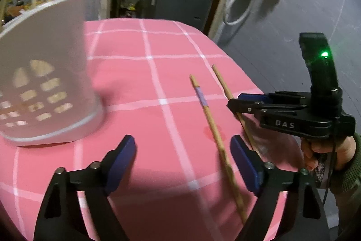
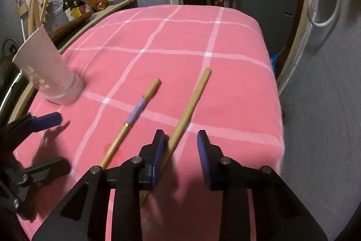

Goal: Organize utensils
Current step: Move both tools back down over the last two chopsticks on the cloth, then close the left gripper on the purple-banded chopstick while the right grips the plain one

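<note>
Chopsticks: two slim wooden sticks lie apart on pink checked cloth (image 2: 180,37), one plain (image 2: 191,105), one banded lilac (image 2: 135,113). Right gripper (image 2: 180,158), blue ribbed pads part-open, straddles the plain stick, ungripped. Left gripper (image 1: 182,164) gapes wide over the banded stick, empty. White perforated holder (image 1: 45,83) stands left.

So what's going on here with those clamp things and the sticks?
A person holds a two-finger gripper in each hand over a pink checked tablecloth. The right gripper has its jaws around a plain chopstick, not yet clamped. The left gripper straddles the banded chopstick. A white utensil holder stands nearby.
</note>
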{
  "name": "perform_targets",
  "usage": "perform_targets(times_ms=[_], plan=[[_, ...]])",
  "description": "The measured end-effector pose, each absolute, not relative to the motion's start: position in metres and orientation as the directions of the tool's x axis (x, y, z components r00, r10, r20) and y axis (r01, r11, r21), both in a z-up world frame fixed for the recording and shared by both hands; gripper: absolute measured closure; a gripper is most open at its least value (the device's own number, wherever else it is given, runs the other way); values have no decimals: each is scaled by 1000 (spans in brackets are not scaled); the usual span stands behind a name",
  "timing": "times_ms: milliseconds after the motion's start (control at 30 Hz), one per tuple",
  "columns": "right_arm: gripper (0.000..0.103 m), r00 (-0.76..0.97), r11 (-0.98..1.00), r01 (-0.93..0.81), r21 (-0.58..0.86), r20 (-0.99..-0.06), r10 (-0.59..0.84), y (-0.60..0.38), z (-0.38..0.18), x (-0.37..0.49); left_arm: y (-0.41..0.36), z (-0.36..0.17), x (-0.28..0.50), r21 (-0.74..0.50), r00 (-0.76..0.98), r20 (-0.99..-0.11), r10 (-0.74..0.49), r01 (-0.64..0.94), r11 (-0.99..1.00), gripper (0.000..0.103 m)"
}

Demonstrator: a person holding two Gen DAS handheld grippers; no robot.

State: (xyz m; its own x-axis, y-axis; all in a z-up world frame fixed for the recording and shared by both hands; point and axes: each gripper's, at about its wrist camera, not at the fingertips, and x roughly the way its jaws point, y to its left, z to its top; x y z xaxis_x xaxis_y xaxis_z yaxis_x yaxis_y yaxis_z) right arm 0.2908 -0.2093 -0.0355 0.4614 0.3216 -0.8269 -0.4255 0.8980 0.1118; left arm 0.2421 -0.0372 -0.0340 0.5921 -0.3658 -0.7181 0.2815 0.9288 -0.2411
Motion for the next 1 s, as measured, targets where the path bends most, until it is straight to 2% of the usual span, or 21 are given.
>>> perform_targets(times_ms=[167,433,667,833,1000], plan=[[83,473,905,-409,117,-821,320,-223,-30,285,-43,-39,256,-276,542,-739,-400,298,914,36],[84,431,901,-396,175,-831,351,-224,-36,293,-65,-40,279,-283,503,-757,-418,323,903,68],[86,424,918,-328,222,-834,354,-225,-40,309,-67,-45,299,-314,462,-764,-450,344,885,77],[86,434,916,-252,313,-809,396,-234,-43,316,-70,-47,300,-308,461,-768,-445,344,887,84],[90,495,931,-215,293,-790,363,-230,-44,306,-72,-47,299,-305,466,-771,-435,329,894,94]])
